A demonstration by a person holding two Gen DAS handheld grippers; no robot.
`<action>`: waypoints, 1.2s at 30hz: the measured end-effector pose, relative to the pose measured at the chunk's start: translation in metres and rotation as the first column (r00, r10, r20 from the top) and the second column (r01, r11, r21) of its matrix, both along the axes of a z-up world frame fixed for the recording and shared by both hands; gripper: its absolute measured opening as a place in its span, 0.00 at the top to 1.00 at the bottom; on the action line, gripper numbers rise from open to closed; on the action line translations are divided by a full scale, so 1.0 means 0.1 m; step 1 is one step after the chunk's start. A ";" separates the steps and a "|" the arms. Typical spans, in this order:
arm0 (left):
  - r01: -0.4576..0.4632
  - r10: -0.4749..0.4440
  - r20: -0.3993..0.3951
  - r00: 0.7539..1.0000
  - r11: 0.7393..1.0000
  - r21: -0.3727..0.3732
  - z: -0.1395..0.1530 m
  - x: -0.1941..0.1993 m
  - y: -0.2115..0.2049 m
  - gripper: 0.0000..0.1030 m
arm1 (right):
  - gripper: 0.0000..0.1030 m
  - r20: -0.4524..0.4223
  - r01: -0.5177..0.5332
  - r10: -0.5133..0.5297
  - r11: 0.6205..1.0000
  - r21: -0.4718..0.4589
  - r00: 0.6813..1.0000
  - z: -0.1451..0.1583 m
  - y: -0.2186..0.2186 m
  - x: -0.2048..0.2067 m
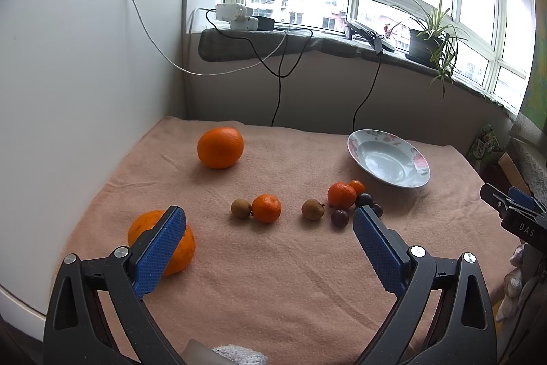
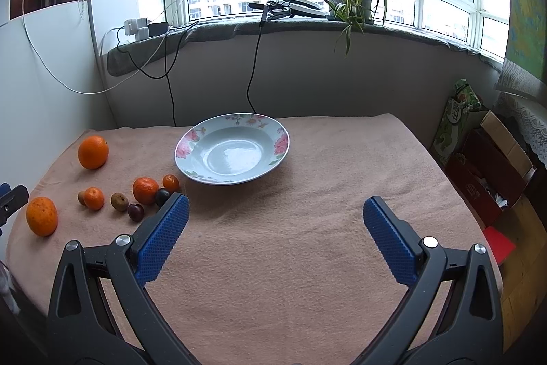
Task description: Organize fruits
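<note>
while apparently empty, both tongs (image 1: 270, 231) (image 2: 275, 221) gape.

Both wrist views face the window, sharing the plate (image 1: 355, 142).

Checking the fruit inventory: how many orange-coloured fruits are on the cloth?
5: big one far left, big one near left, small middle, two by the plate.

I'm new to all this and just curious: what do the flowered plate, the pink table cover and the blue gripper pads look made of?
The plate looks like glazed ceramic or porcelain: window light reflects off its glossy white surface, with printed flowers on the rim. The table cover seems a soft towel-like fabric, matte, fuzzy and wrinkled. The blue pads look like rubber or plastic with a fine dotted grip texture; which, I can't tell.
</note>
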State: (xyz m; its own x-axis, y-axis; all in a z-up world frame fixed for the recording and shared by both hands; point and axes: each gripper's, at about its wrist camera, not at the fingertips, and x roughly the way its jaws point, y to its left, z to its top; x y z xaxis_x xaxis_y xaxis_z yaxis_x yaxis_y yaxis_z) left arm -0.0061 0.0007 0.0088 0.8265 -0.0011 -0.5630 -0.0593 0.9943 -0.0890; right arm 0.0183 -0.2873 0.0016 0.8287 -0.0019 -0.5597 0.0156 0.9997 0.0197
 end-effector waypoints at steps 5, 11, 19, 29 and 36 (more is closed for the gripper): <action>0.000 0.000 0.000 1.000 1.000 0.001 0.00 0.00 0.00 0.04 | 0.00 -0.003 -0.005 0.005 1.000 0.001 1.000 -0.01 0.03 0.00; -0.004 0.004 -0.002 1.000 1.000 -0.001 0.00 0.00 0.01 0.04 | 0.00 -0.013 -0.012 0.012 1.000 0.003 1.000 -0.02 0.07 0.01; -0.014 0.014 -0.003 1.000 1.000 -0.006 -0.03 0.00 0.07 0.04 | 0.00 -0.020 -0.037 0.037 0.999 0.002 0.999 -0.03 0.14 0.05; -0.053 0.053 -0.014 0.998 0.998 -0.018 -0.10 -0.02 0.25 0.04 | 0.00 -0.028 -0.110 0.110 0.994 -0.014 0.994 -0.03 0.39 0.16; -0.105 0.104 -0.024 0.994 0.994 -0.032 -0.17 -0.08 0.45 0.04 | 0.00 -0.036 -0.185 0.184 0.982 -0.034 0.982 -0.05 0.67 0.26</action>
State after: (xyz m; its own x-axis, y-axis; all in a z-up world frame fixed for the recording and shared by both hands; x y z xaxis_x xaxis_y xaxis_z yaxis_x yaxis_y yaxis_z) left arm -0.0138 0.0460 -0.0082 0.8104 0.0656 -0.5822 -0.1652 0.9790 -0.1196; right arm 0.0442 -0.2202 -0.0031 0.7982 0.1281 -0.5886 -0.1691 0.9855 -0.0148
